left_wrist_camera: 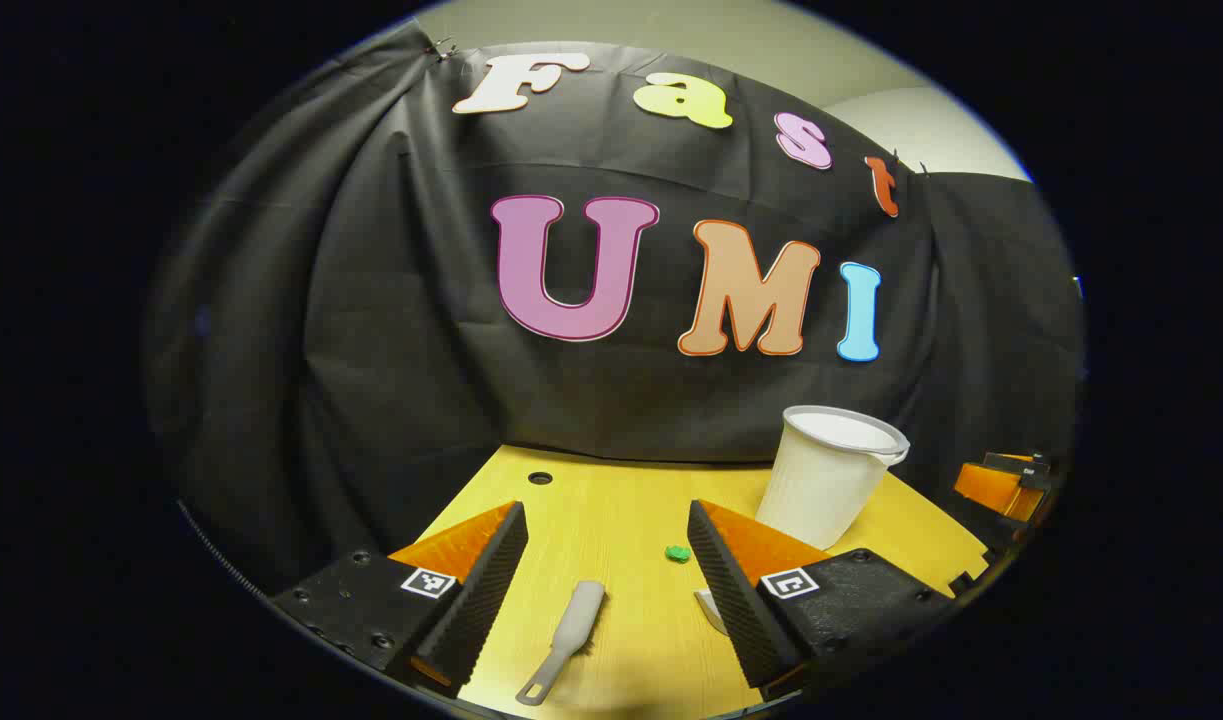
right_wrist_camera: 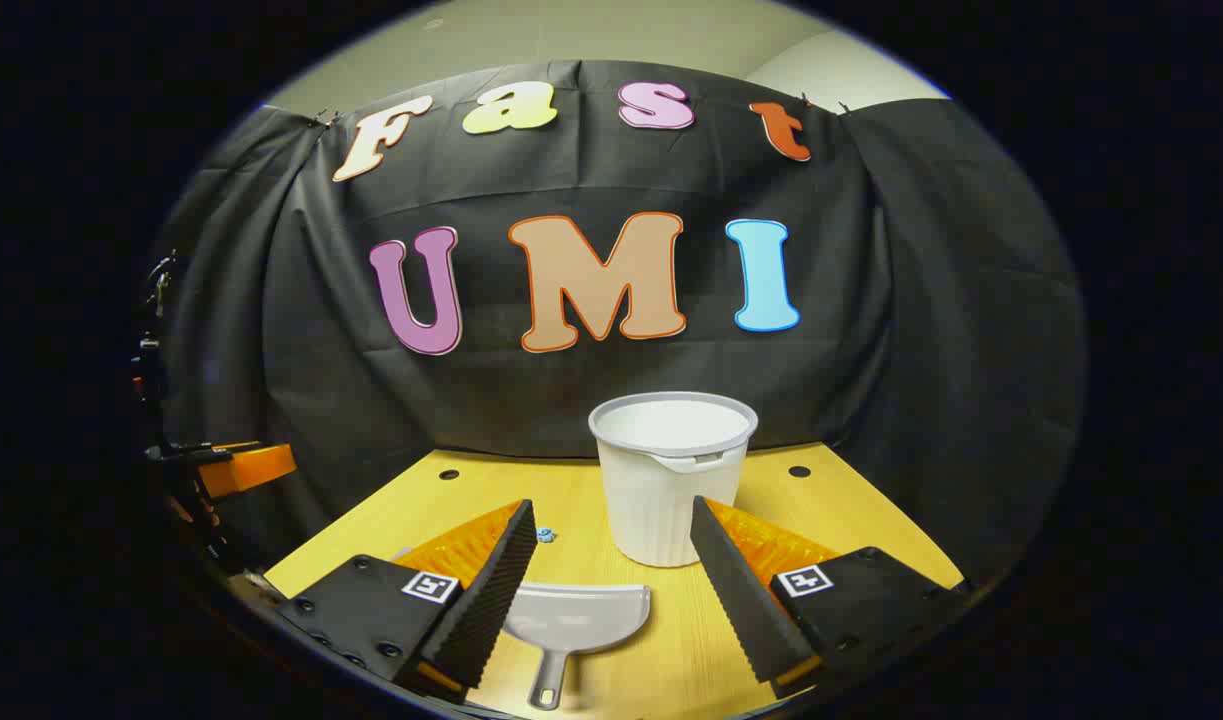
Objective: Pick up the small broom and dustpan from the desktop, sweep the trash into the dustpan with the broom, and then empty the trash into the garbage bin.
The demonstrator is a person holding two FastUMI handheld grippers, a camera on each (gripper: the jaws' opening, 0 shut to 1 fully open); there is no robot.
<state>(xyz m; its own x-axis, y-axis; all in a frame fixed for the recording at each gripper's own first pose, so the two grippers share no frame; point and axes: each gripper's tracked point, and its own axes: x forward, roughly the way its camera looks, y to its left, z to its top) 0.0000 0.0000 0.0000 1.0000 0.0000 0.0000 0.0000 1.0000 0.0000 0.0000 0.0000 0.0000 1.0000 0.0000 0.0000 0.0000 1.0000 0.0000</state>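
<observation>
Grey broom handle (left_wrist_camera: 569, 638) is lying on the worktop (left_wrist_camera: 611, 520) between the wide-spread fingers of my left hand-held gripper (left_wrist_camera: 605, 575). My right hand-held gripper (right_wrist_camera: 611, 580), equally wide, is hovering over the dustpan (right_wrist_camera: 576, 618), the white garbage bin (right_wrist_camera: 671, 475) standing just beyond. What may be green trash (left_wrist_camera: 678, 553) is lying near the bin.

Dustpan (right_wrist_camera: 576, 622) before bin (right_wrist_camera: 673, 478)

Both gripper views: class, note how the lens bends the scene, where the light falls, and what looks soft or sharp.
Left gripper view: fisheye bows the table edge; broom sharp, its shadow soft. Right gripper view: white bin evenly lit, no glare; dustpan crisp; edges darken.
</observation>
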